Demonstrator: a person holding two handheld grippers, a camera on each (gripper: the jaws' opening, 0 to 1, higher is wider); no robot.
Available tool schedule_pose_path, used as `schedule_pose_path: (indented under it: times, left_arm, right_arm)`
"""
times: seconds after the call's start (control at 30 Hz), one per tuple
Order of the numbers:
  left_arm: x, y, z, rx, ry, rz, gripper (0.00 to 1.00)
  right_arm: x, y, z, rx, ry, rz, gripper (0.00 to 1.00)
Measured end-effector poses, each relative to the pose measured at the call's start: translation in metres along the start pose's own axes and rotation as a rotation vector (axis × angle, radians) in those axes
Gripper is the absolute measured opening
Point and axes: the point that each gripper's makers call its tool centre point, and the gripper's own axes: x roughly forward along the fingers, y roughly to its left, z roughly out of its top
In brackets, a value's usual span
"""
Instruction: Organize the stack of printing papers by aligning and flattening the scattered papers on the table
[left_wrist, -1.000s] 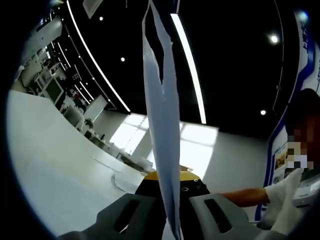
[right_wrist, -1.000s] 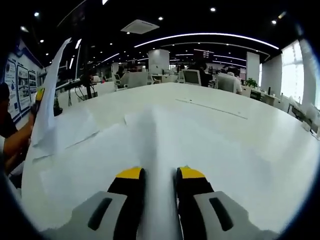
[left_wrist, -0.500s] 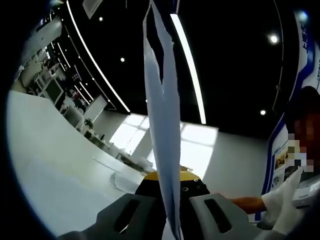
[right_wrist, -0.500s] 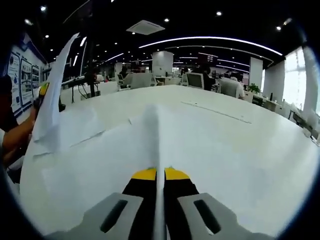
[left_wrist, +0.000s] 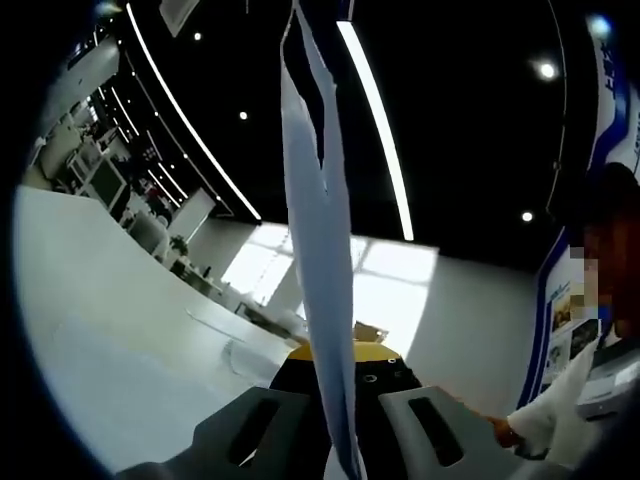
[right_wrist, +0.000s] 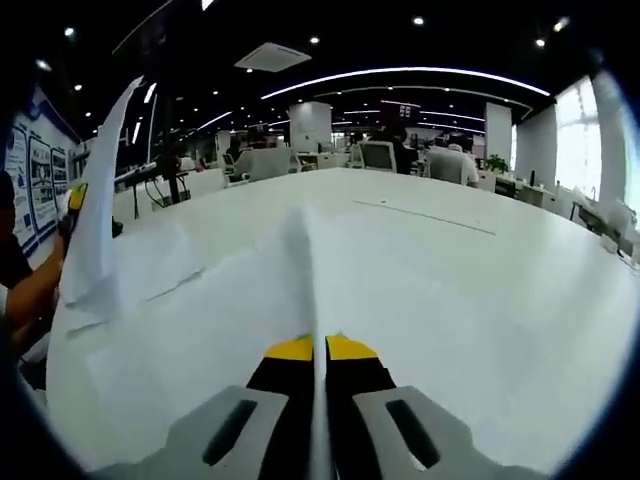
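Left gripper view: the left hand-held gripper (left_wrist: 338, 362) clenches the paper stack (left_wrist: 318, 260) edge-on, lifted off the surface (left_wrist: 90, 330). The right hand-held gripper (right_wrist: 320, 350) pinches its far edge, apparently the same sheets. Tap both edges down level, evenly.

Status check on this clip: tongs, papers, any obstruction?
Left tongs shut on paper stack, held upright. Right tongs shut on the stack's other edge. More loose sheets lie flat on the white table. Nothing in the way.
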Motion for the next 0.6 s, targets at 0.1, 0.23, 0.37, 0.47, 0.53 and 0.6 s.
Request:
schedule_pose_path:
  times: [0.1, 0.23, 0.37, 0.47, 0.53, 0.6]
  left_arm:
    - [0.000, 0.000, -0.002, 0.006, 0.009, 0.002, 0.06]
    - [0.000, -0.001, -0.003, 0.011, 0.014, 0.002, 0.06]
    - [0.002, -0.005, -0.007, 0.001, 0.028, -0.012, 0.06]
    - [0.002, -0.005, -0.009, 0.010, 0.039, -0.011, 0.06]
    - [0.002, -0.006, -0.011, 0.018, 0.042, -0.008, 0.06]
    - [0.003, -0.006, -0.012, 0.021, 0.045, -0.006, 0.06]
  right_arm:
    - [0.003, -0.001, 0.002, 0.004, 0.005, 0.008, 0.00]
    - [0.002, 0.000, 0.004, -0.015, 0.008, 0.010, 0.00]
    - [-0.007, 0.011, 0.023, 0.017, -0.038, 0.048, 0.00]
    - [-0.011, 0.009, 0.028, 0.038, -0.058, 0.058, 0.00]
    - [-0.013, 0.007, 0.031, 0.043, -0.071, 0.051, 0.00]
    - [-0.016, 0.003, 0.036, 0.050, -0.100, 0.039, 0.00]
